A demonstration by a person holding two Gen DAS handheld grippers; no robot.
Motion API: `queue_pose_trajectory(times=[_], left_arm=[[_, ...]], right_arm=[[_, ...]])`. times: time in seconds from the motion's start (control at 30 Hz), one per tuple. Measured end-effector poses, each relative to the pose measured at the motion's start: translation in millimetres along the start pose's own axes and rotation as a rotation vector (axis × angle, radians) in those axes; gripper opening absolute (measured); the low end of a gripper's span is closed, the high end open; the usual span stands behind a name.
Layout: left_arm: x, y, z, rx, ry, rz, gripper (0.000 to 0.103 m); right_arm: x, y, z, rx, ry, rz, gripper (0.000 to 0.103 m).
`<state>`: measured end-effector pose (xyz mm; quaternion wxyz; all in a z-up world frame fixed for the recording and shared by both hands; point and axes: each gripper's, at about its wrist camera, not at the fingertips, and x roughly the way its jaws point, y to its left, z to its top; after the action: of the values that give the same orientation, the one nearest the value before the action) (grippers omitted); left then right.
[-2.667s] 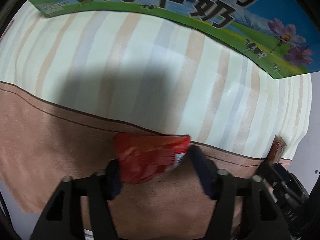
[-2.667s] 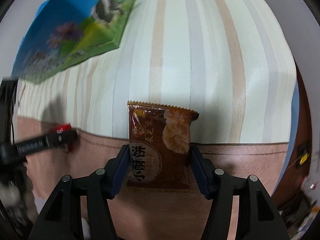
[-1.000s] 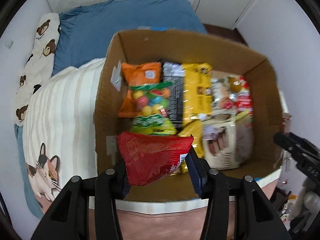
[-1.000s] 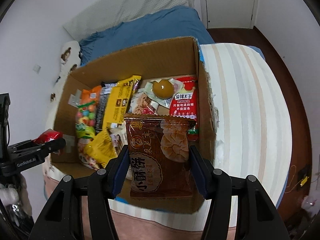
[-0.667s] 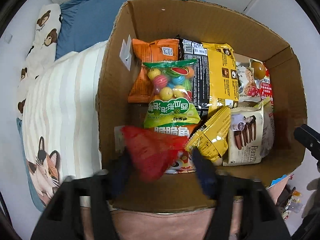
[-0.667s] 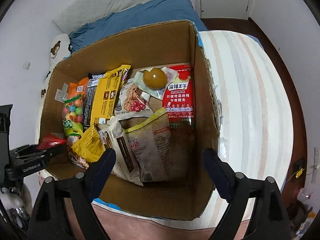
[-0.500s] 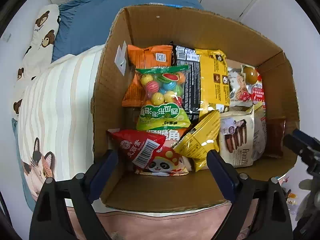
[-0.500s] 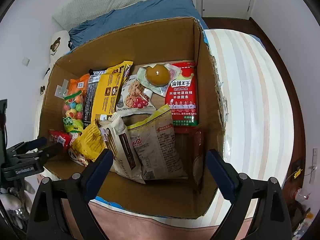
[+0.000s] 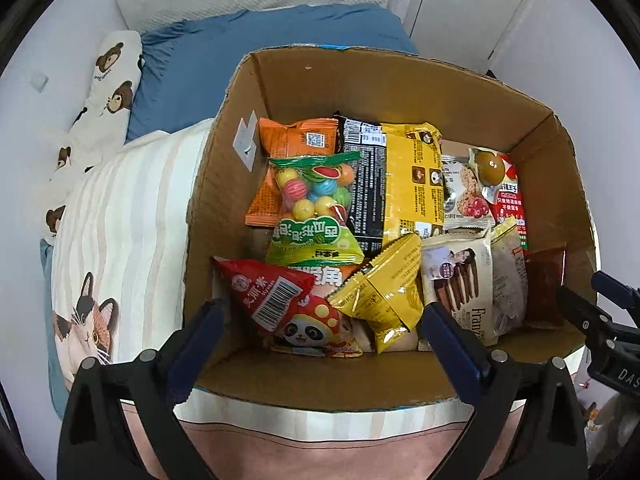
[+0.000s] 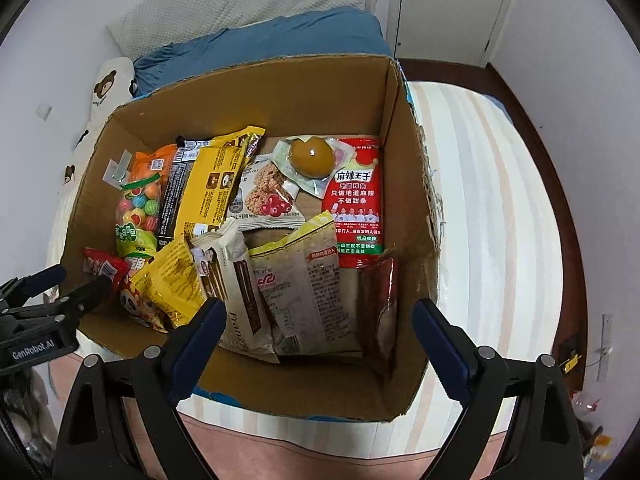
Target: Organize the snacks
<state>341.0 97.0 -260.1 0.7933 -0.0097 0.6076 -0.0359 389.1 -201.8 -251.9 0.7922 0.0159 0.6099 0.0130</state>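
Both grippers hover over the open box on the bed, pointing steeply down into it. The left gripper has its jaws opening, almost at full spread, with nothing pinched; the red pack lies loose just ahead of its left finger, resting on the panda pack. The right gripper stands wide open and empty too; the brown pack sits on edge just ahead of its right finger, leaning against the box wall.

Judging by look, these snacks are light, soft pouches with air inside: they crumple under pressure, slide on each other's glossy film, and the biscuits or crisps within could crack if squeezed hard. The safest hold is likely across a flat face near the middle, or on a crimped end seam where the film is stiff and nothing inside gets crushed. The brown pack, being upright and tight to the wall, leaves little room for a finger behind it.
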Motion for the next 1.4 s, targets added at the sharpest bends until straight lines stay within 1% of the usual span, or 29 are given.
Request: queue_pose_trajectory(times=[0.07, 0.23, 0.37, 0.5, 0.63, 0.77, 0.97, 1.13, 1.2, 1.4], left_arm=[[-2.3, -3.6, -2.8, 0.002, -0.01, 0.008, 0.102], [-5.2, -13.3, -8.9, 0.026, -0.034, 0.056, 0.102], [-10.0, -16.7, -13.7, 0.021, -0.044, 0.051, 0.102], [-26.4, -19.3, -20.1, 0.014, -0.077, 0.038, 0.102], [-57.5, -25.9, -33.6, 0.015, -0.164, 0.044, 0.102], [-97.7, -33.2, -55.3, 0.021, -0.257, 0.04, 0.102], [-149.6, -34.0, -93.0, 0.014, -0.343, 0.023, 0.102], [-182.1, -32.1, -125.3, 0.023, -0.39, 0.032, 0.102], [-193.2, -32.3, -138.6, 0.026, -0.401, 0.033, 0.102], [-222.8, -27.6, -170.4, 0.003, -0.428, 0.042, 0.102]], right_arm=[[-3.0, 1.4, -2.5, -0.003, -0.006, -0.005, 0.096], [-8.2, 3.9, -9.5, -0.011, -0.027, -0.029, 0.096], [-13.8, 1.6, -14.3, -0.004, -0.039, -0.027, 0.096], [-30.8, -0.7, -20.0, 0.005, -0.071, -0.016, 0.096], [-65.1, -2.3, -35.2, 0.012, -0.16, -0.022, 0.096], [-102.8, -1.4, -57.6, 0.003, -0.237, -0.021, 0.098], [-163.9, -1.0, -102.1, -0.007, -0.347, -0.011, 0.099], [-207.8, -2.7, -139.2, -0.006, -0.4, 0.012, 0.099], [-223.5, -5.5, -152.9, 0.004, -0.42, 0.036, 0.099], [-261.2, -4.2, -186.5, -0.005, -0.47, 0.045, 0.099]])
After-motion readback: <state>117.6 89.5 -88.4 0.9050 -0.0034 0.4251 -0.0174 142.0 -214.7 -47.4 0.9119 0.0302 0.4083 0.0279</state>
